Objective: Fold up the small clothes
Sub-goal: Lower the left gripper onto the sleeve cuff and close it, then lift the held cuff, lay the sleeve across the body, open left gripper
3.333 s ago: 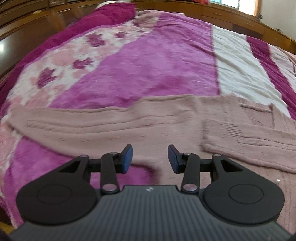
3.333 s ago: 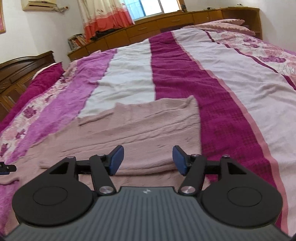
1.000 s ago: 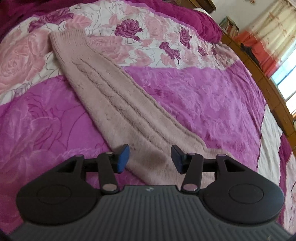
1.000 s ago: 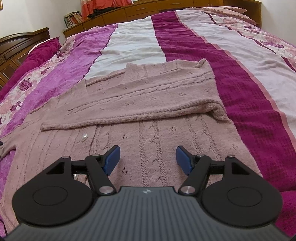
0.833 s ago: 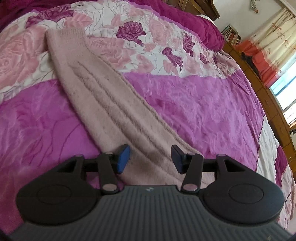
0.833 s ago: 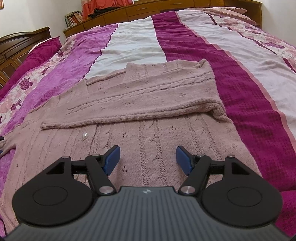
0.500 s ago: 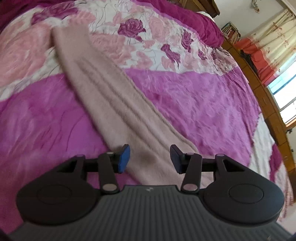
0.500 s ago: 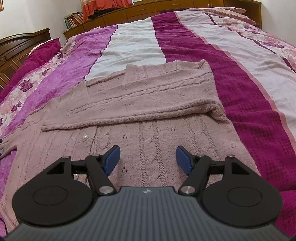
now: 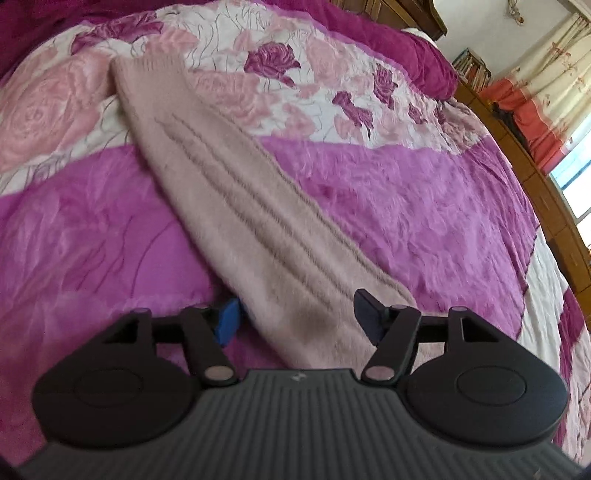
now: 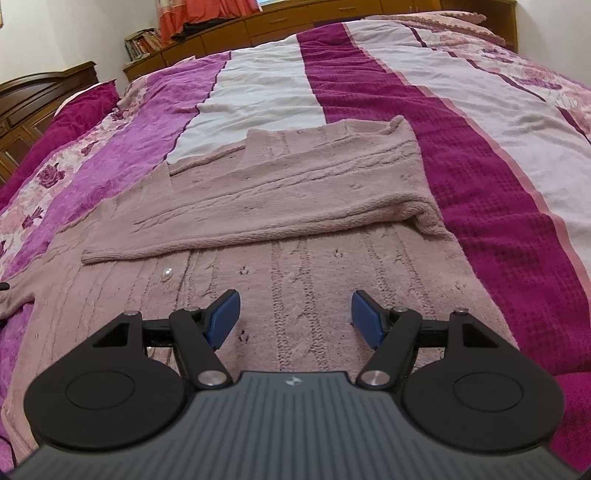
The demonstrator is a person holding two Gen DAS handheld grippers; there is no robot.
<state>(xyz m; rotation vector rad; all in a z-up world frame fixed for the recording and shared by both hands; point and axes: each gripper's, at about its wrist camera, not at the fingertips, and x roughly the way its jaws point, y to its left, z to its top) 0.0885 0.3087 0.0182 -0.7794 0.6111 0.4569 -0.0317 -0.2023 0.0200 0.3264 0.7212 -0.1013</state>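
A dusty-pink knitted cardigan (image 10: 303, 266) lies flat on the bed, its right sleeve (image 10: 258, 206) folded across the body. The other sleeve (image 9: 229, 206) stretches out straight over the purple blanket, with its cuff (image 9: 147, 70) far away at the upper left. My left gripper (image 9: 297, 317) hovers over the near end of this sleeve. Its jaws are opening and the sleeve lies between them, with the left pad (image 9: 227, 319) at the sleeve's edge and no pinch on the cloth. My right gripper (image 10: 295, 319) stands open just above the cardigan's front with nothing between its fingers.
The bedspread (image 10: 369, 81) has magenta, white and purple stripes and a rose-print band (image 9: 295, 85). A dark wooden headboard (image 10: 44, 92) stands at the left. Low wooden cabinets (image 10: 240, 26) with books and a curtain (image 9: 546, 92) line the far wall.
My left gripper's jaws have spread wider around the sleeve, and its view shifted slightly. The right gripper and the cardigan body have kept still.
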